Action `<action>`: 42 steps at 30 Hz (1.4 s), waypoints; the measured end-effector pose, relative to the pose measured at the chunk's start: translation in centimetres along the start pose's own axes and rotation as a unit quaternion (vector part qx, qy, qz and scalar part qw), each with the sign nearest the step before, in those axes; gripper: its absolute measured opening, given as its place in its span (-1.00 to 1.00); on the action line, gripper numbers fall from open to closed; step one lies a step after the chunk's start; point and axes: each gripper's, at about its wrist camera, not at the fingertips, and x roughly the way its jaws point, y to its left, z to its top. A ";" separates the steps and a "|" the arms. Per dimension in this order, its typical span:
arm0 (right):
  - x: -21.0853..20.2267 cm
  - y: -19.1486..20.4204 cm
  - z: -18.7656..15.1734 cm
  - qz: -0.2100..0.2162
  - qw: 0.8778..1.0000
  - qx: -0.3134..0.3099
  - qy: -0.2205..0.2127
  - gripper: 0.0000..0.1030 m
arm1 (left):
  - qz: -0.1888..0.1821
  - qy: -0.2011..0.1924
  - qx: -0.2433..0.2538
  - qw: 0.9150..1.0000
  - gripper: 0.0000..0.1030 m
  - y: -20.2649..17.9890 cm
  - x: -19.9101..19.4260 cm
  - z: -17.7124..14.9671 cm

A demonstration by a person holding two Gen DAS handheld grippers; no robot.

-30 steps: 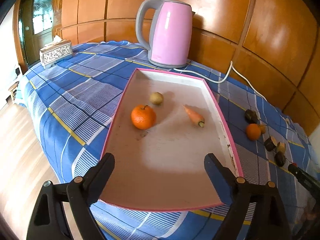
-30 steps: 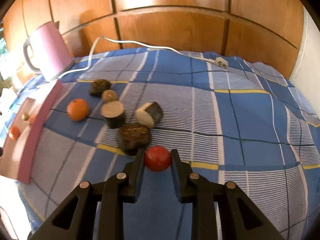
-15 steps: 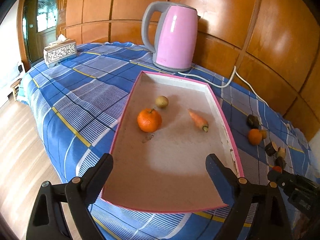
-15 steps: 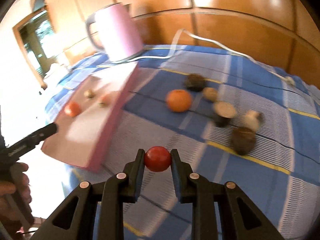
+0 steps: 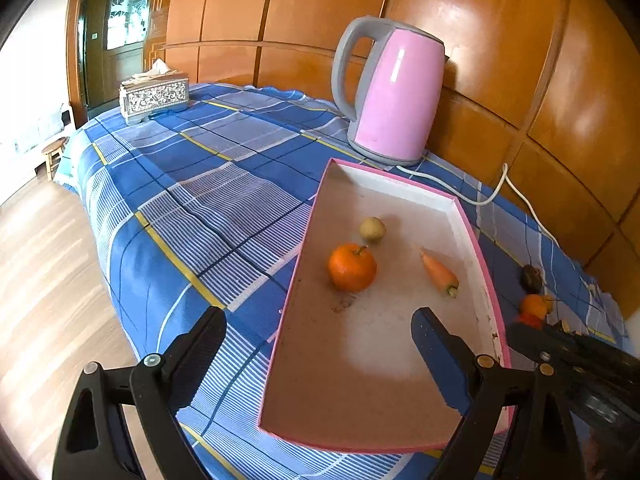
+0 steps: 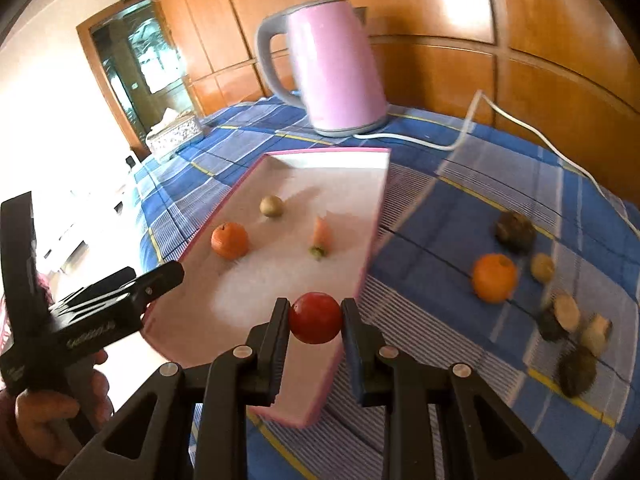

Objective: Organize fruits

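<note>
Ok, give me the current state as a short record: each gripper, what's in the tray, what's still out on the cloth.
right gripper: shut on red fruit, over the tray's near right edge
left gripper: open, nothing between the jaws
tray: holds orange, small brownish fruit, carrot
on the cloth: second orange, several dark and pale pieces, blurred
kettle: upright behind the tray
tissue box: far left corner
</note>
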 end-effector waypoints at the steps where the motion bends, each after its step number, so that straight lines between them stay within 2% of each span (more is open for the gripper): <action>1: 0.6 0.3 0.3 0.000 1.000 -0.004 0.003 -0.51 | -0.001 0.001 0.000 1.000 0.83 0.0 0.1 0.0; 7: 3.5 1.0 1.3 -0.038 0.999 -0.019 0.017 -0.49 | -0.006 0.008 0.012 1.000 0.83 -0.4 0.4 -0.3; 13: 3.8 0.9 1.0 -0.067 0.997 -0.032 0.013 -0.47 | -0.006 0.011 0.019 1.000 0.83 -0.8 0.4 -0.6; 20: 2.3 0.2 0.1 -0.076 0.997 -0.006 0.001 -0.47 | -0.009 0.012 0.028 1.000 0.83 -1.4 0.2 -0.8; 22: 1.8 0.0 -0.1 -0.081 0.997 0.000 -0.003 -0.38 | -0.012 0.012 0.031 0.999 0.83 -1.7 0.1 -0.9; 30: -0.2 -0.4 -1.1 -0.105 0.994 0.018 -0.026 -0.33 | -0.023 0.011 0.048 0.999 0.83 -2.6 -0.4 -1.2; 42: -2.4 -2.2 -2.7 -0.151 0.986 0.048 -0.045 -0.32 | -0.033 0.013 0.081 0.996 0.83 -4.2 -0.7 -1.9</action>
